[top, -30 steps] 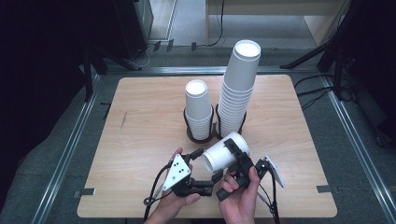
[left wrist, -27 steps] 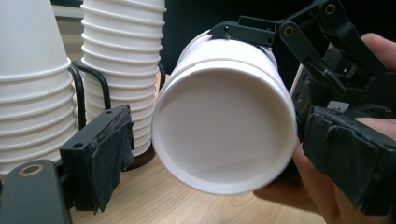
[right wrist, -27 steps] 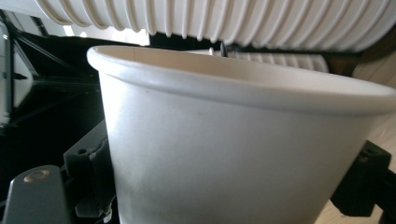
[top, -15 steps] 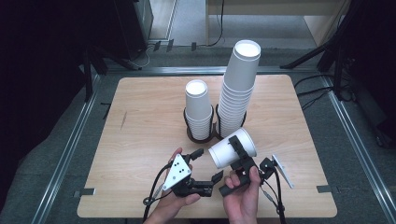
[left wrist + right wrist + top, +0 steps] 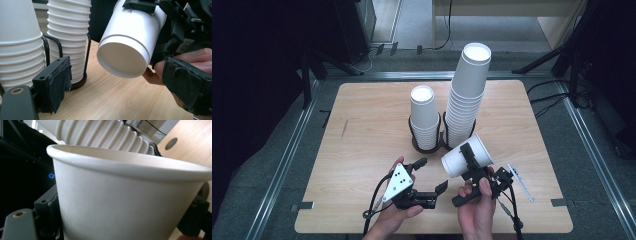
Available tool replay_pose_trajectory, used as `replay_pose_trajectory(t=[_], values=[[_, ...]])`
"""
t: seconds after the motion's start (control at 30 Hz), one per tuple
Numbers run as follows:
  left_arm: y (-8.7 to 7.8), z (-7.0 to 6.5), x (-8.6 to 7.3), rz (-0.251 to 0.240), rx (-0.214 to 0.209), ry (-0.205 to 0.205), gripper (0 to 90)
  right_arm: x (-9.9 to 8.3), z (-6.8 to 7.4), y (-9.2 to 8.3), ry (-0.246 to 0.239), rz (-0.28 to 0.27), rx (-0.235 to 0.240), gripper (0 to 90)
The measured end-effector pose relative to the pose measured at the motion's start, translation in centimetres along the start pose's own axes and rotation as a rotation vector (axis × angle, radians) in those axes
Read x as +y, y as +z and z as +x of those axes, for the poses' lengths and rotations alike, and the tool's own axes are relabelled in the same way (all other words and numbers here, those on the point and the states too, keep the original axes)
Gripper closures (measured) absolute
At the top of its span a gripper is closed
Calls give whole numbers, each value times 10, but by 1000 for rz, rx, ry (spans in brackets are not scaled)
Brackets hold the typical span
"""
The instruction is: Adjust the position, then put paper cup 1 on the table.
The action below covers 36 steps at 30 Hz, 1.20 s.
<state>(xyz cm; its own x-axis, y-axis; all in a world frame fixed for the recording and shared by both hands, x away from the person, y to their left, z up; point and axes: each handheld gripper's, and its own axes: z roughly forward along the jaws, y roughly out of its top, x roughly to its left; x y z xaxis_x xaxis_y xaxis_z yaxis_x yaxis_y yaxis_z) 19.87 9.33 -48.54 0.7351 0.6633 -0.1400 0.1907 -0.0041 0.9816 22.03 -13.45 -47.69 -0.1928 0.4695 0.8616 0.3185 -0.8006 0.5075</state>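
Note:
My right gripper (image 5: 470, 158) is shut on a single white paper cup (image 5: 464, 156), held tilted above the table with its base turned toward my left gripper. That cup (image 5: 125, 202) sits between the right gripper's jaws, rim uppermost in that view. My left gripper (image 5: 432, 174) is open with nothing between its jaws, a short way left of the cup's base (image 5: 122, 58). Behind them, a short stack of cups (image 5: 424, 117) and a tall stack (image 5: 467, 95) stand in black wire holders.
The wooden table (image 5: 362, 125) ends just in front of both hands. A white tag strip (image 5: 521, 182) lies right of the right hand. Metal rails (image 5: 287, 165) run along the table's sides, and cables trail from the grippers off the front edge.
My right gripper has shifted slightly to the right with the cup, drawing it away from the left gripper. The left gripper has stayed in place and open.

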Motion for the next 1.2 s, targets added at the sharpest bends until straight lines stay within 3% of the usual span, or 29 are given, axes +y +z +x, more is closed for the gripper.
replay_pose_trajectory(t=[0.17,0.4,0.67,0.87,1.0,1.07,1.1,1.13,1.2], values=[[-1,1,1,-1,-5,0,95,0,4,-2,-117,-15,-21,134],[-1,3,1,6,-1,-3,95,5,5,-5,-161,-49,10,135],[-2,7,0,11,14,18,95,10,10,-11,-280,-104,32,137],[-2,11,-2,20,25,15,95,15,15,-12,-436,-147,51,137],[-3,14,-2,20,33,7,95,15,19,-11,-522,-153,39,137],[-4,16,-1,18,36,3,95,15,20,-10,-538,-150,35,136],[-5,16,-1,15,39,-1,95,15,21,-8,-590,-153,29,136],[-6,18,-1,14,44,2,95,15,21,-8,-590,-153,29,136],[-7,20,1,7,50,-6,95,14,24,-7,-647,-164,23,136]])
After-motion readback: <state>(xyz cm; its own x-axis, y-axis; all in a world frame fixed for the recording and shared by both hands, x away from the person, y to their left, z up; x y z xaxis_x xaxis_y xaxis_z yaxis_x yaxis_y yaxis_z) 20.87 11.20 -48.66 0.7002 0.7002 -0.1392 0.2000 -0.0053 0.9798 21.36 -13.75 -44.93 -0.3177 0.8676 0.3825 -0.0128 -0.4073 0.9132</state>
